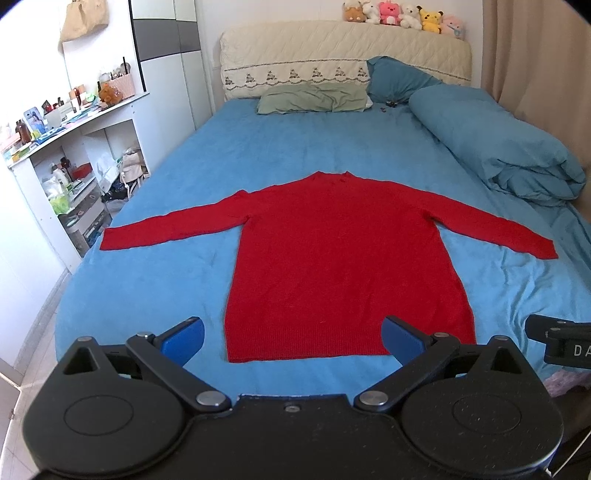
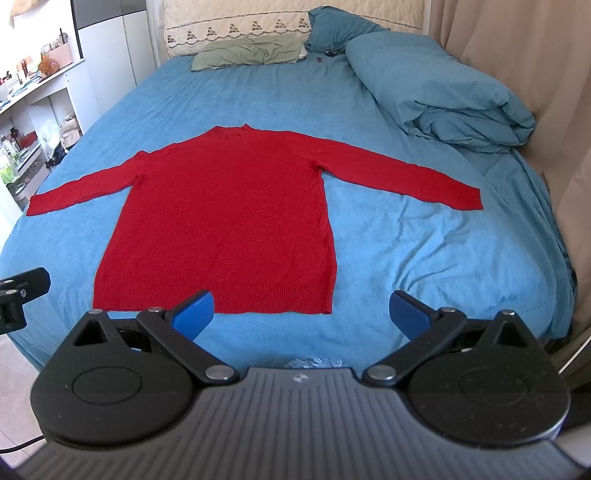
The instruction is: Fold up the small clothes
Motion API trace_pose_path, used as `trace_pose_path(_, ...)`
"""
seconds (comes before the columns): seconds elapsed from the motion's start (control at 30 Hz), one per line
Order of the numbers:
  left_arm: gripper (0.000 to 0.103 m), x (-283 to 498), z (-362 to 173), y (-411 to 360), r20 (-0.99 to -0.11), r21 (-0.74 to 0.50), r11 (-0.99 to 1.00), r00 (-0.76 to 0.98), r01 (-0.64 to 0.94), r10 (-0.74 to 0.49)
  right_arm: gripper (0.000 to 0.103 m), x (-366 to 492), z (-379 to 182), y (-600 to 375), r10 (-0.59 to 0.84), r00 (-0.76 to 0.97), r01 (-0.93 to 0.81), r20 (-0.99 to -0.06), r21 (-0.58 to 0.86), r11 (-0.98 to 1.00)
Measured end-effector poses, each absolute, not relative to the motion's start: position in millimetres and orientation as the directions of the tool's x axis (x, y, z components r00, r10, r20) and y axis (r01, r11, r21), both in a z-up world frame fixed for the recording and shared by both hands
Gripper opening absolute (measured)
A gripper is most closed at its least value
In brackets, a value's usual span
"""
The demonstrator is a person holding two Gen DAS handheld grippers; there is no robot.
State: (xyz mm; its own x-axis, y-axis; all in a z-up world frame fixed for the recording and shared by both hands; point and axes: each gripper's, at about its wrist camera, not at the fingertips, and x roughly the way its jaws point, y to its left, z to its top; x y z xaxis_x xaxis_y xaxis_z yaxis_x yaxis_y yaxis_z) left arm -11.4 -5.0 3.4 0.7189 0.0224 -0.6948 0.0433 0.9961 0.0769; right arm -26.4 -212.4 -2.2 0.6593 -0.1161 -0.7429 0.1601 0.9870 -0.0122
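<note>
A red long-sleeved sweater [image 1: 332,266] lies flat on the blue bed sheet [image 1: 155,280], both sleeves spread out sideways, hem toward me. It also shows in the right wrist view [image 2: 221,214]. My left gripper [image 1: 293,338] is open and empty, held above the hem at the sweater's bottom left part. My right gripper [image 2: 302,314] is open and empty, just in front of the hem's right corner. Each gripper's body shows at the edge of the other's view.
A rolled blue duvet [image 1: 498,144] lies along the bed's right side, pillows [image 1: 314,98] at the headboard with plush toys [image 1: 402,14] on top. White shelves [image 1: 74,158] full of small items stand left of the bed. A curtain [image 2: 517,55] hangs at right.
</note>
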Motion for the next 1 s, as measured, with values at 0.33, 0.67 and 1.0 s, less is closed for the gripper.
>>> trace_pose_path(0.33, 0.103, -11.3, 1.6, -5.3, -0.694, 0.087, 0.996, 0.719, 0.037, 0.034, 0.103, -26.4, -5.5, -215.0, -0.104, 0.657, 0.159, -0.747, 0.002, 0.987)
trace_pose_path(0.67, 0.103, -12.2, 2.8, -5.0, -0.699, 0.093, 0.995, 0.714, 0.033, 0.042, 0.103, -27.5, -4.0, -215.3, -0.101, 0.66, 0.161, -0.745, 0.009, 0.987)
trace_pose_path(1.0, 0.103, -10.6, 5.0, -4.5, -0.699, 0.082, 0.996, 0.714, 0.037, 0.031, 0.103, -27.4, -1.1, -216.1, -0.1, 0.663, 0.163, -0.742, 0.012, 0.987)
